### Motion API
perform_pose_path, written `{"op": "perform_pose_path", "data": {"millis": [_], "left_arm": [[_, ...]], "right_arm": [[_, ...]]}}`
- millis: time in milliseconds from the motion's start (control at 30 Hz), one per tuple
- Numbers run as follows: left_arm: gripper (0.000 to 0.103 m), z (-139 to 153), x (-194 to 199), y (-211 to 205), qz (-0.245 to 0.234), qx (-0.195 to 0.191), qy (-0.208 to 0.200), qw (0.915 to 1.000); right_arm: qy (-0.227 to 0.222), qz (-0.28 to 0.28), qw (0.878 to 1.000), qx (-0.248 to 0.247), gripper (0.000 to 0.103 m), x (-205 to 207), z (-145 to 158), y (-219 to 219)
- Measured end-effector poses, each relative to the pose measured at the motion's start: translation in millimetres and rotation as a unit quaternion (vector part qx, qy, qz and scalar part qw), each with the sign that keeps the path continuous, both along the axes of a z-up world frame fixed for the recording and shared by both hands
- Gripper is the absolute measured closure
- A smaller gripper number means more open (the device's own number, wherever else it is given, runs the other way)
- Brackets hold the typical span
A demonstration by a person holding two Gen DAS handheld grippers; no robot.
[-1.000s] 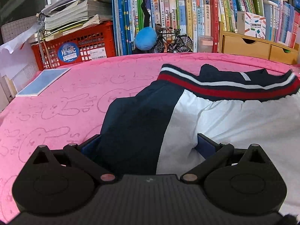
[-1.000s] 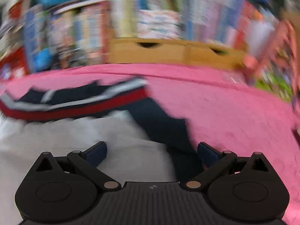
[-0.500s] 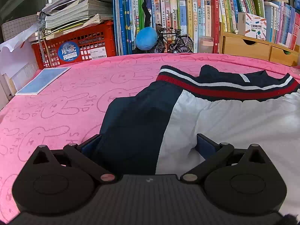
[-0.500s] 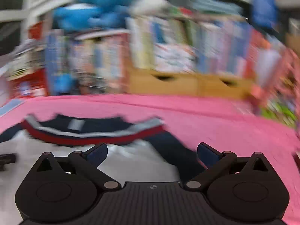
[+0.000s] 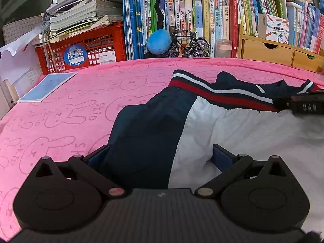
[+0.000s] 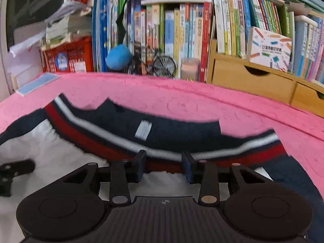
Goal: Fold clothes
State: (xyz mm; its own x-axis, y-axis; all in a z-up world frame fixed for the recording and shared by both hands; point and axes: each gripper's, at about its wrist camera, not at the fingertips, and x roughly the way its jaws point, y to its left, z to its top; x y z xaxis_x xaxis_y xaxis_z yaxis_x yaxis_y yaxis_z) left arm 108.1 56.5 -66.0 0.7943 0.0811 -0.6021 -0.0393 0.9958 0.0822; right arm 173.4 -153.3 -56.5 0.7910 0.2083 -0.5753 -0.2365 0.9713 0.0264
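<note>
I see a navy and white knit garment point(image 5: 232, 129) with a red and white striped collar band point(image 6: 113, 143), on a pink cloth printed with rabbit outlines point(image 5: 66, 113), beside a red crate point(image 5: 85, 48).

"Moon" on red crate's point(image 5: 85, 44) blue sticker point(image 5: 75, 56) — "海底两万里" on a book spine point(image 5: 226, 18)

A pink cover point(image 5: 85, 101) with rabbit outlines carries a navy-and-white garment point(image 5: 202, 121), spread flat, and a blue booklet point(image 5: 47, 86) near its left edge.
</note>
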Motion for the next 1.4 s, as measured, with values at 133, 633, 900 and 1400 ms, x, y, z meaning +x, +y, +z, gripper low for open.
{"op": "perform_pose_path", "data": {"millis": [133,633,900,1400], "left_arm": [[0.000,4,-7,-2,0.001,0.012,-0.014,0.9998],[0.002,34,20,-133,-0.153,0.109,-0.037,0.9815],[0.000,9,85,-130,-0.098,0.101,0.011,0.9900],[0.000,38,-49,-92,-0.093,0.065,-0.069,0.9912]], "right_arm": [[0.014,-0.019,0.998,0.057,0.061,-11,10,-13],[-0.034,-0.004,0.993,0.112,0.016,-183,-8,-63],[-0.045,0.004,0.995,0.086,0.016,-192,-21,-59],[-0.086,-0.091,0.973,0.192,0.008,-243,-8,-109]]}}
